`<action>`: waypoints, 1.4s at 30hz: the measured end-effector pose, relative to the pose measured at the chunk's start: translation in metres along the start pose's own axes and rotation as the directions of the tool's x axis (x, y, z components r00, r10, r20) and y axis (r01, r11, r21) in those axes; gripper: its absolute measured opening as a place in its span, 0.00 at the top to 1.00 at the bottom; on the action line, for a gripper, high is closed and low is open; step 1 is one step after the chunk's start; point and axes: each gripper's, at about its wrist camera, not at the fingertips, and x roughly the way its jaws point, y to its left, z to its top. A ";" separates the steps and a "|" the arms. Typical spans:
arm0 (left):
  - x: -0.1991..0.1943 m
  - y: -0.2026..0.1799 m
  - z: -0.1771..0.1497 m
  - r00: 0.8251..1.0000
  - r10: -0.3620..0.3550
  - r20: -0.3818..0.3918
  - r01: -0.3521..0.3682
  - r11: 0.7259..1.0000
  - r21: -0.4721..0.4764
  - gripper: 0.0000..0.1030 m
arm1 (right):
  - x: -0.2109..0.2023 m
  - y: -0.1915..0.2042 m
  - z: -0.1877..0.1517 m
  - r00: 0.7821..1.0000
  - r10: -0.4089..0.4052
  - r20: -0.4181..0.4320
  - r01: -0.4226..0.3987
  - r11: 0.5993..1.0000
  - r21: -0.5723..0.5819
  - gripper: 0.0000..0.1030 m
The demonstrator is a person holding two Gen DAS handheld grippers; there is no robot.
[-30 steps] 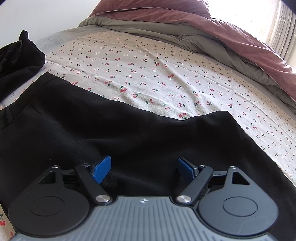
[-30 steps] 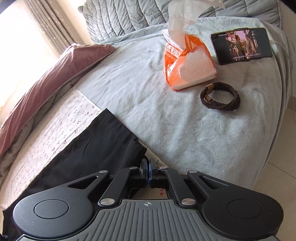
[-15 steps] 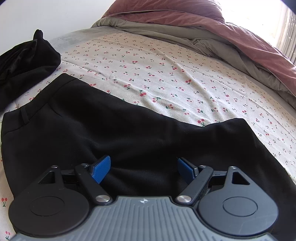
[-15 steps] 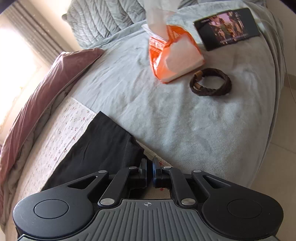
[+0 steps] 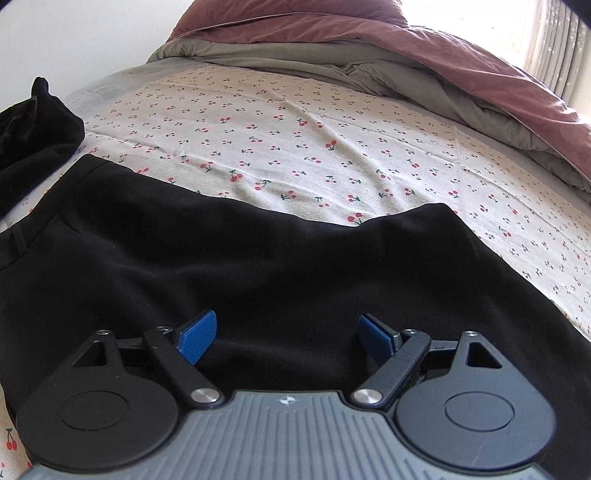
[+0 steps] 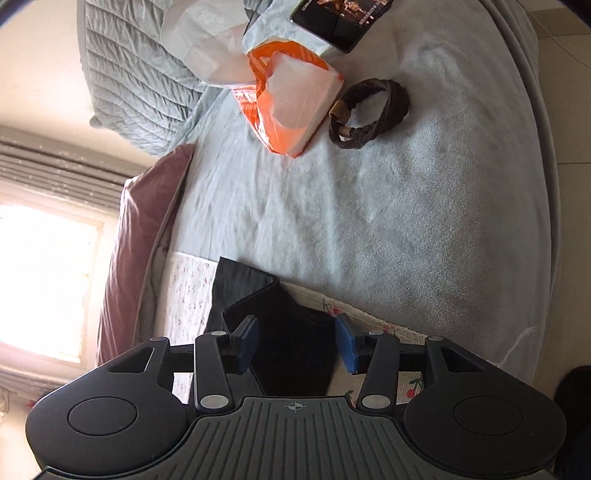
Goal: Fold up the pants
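Black pants lie spread flat on the cherry-print sheet, waistband at the left. My left gripper hovers over the middle of them, jaws wide and still opening a little, with nothing pinched between the blue pads. In the right wrist view the leg end of the pants lies folded below my right gripper. Its jaws are opening; the cloth sits in the gap but the pads stand apart from it.
A second black garment is bunched at the far left. A mauve and grey duvet is heaped along the far side. On the pale blanket lie an orange tissue pack, a brown coiled belt and a phone. Floor tiles show at the right.
The right gripper rolled strongly, sank toward the bed, and its jaws went from shut to apart, letting go of the pants' leg end. The left gripper barely moved.
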 end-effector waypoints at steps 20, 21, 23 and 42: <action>0.016 0.111 0.039 0.997 -0.002 0.084 0.032 0.935 -0.353 0.14 | 0.009 0.011 -0.017 0.992 -0.008 0.129 0.009 1.000 -0.009 0.36; 0.013 0.109 0.039 0.995 -0.042 0.092 0.072 0.932 -0.355 0.14 | 0.011 0.013 -0.018 0.991 -0.019 0.134 0.022 1.000 -0.021 0.43; 0.010 0.095 0.039 0.984 -0.150 0.092 0.172 0.934 -0.314 0.14 | 0.015 0.015 -0.021 0.989 -0.056 0.135 0.063 0.997 -0.045 0.63; 0.008 0.067 0.034 0.996 -0.050 0.069 0.062 0.983 -0.170 0.12 | -0.010 0.099 -0.069 0.938 0.043 0.345 0.153 0.840 -0.521 0.90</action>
